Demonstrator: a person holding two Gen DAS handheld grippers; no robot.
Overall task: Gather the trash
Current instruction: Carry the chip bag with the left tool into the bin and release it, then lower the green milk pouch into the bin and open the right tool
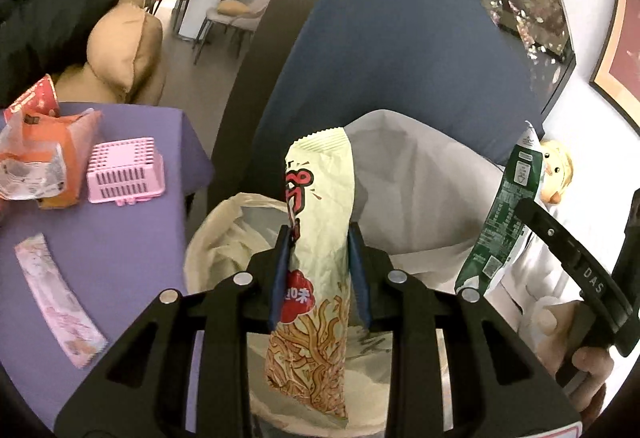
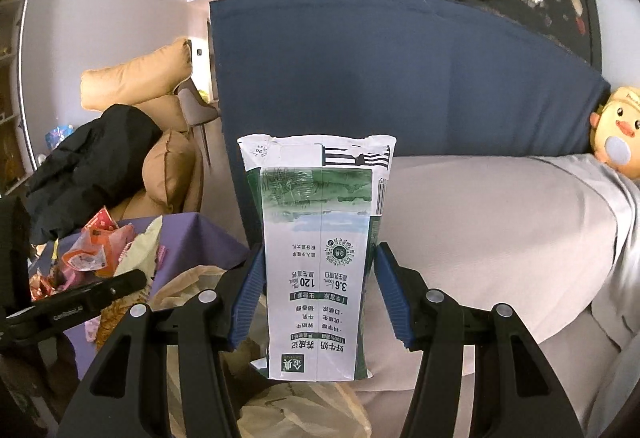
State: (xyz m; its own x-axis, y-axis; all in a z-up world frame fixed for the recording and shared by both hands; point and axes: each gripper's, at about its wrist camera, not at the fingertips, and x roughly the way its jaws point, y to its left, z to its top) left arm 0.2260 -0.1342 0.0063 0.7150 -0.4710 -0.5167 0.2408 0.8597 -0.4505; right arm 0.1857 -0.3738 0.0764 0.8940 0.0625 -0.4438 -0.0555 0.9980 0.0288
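My left gripper is shut on a cream noodle-snack wrapper, held upright above a bin lined with a pale plastic bag. My right gripper is shut on a green and white milk pouch, held upright over the bin bag. The pouch and the right gripper's body also show at the right of the left wrist view. More wrappers lie on the purple table: an orange one and a pink one.
A pink basket stands on the purple table. A blue cushion and a grey sofa seat lie behind the bin. A black jacket lies on tan cushions at the left. A duck plush sits at the right.
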